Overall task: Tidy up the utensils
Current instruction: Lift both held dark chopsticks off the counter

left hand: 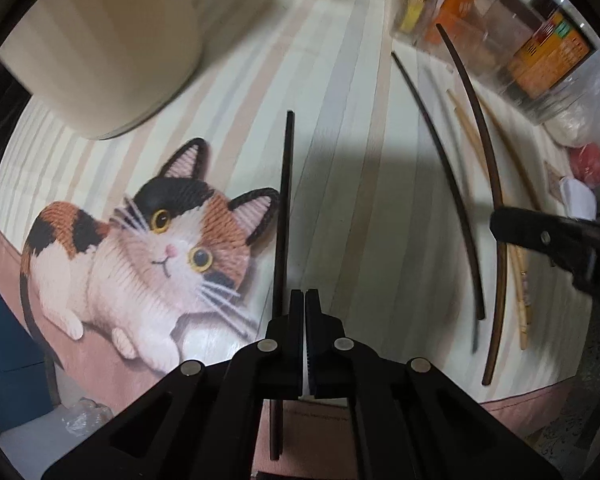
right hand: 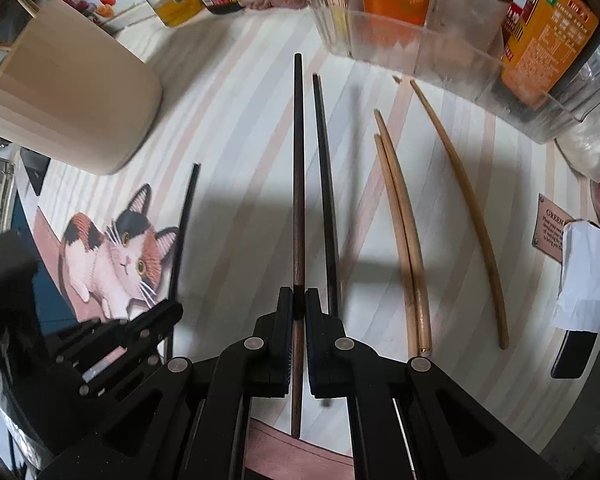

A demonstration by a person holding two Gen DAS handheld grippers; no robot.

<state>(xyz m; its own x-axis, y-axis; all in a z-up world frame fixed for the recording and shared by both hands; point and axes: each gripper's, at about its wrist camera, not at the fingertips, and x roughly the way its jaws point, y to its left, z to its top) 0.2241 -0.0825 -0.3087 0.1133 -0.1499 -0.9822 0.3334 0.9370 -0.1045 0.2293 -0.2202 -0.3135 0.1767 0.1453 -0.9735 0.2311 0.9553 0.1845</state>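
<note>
Chopsticks lie spread over the striped tablecloth (right hand: 235,128) with its printed cat (left hand: 139,248). Your right gripper (right hand: 298,300) points steeply down and has its fingers clamped on a dark brown chopstick (right hand: 298,168), which runs straight ahead from between the pads. Just to its right lies a second dark chopstick (right hand: 326,200), on the cloth and free of the grip. Farther right, a pale wooden pair (right hand: 400,232) lies touching side by side, and a single tan chopstick (right hand: 464,216) lies apart from them near the clear plastic organizer (right hand: 420,60) of jars. Your left gripper (left hand: 304,300) has its fingers pressed together with nothing between them; a thin black chopstick (left hand: 285,200) lies just beside its left finger, over the cat's ear. A beige holder (right hand: 79,92) stands at the far left.
</note>
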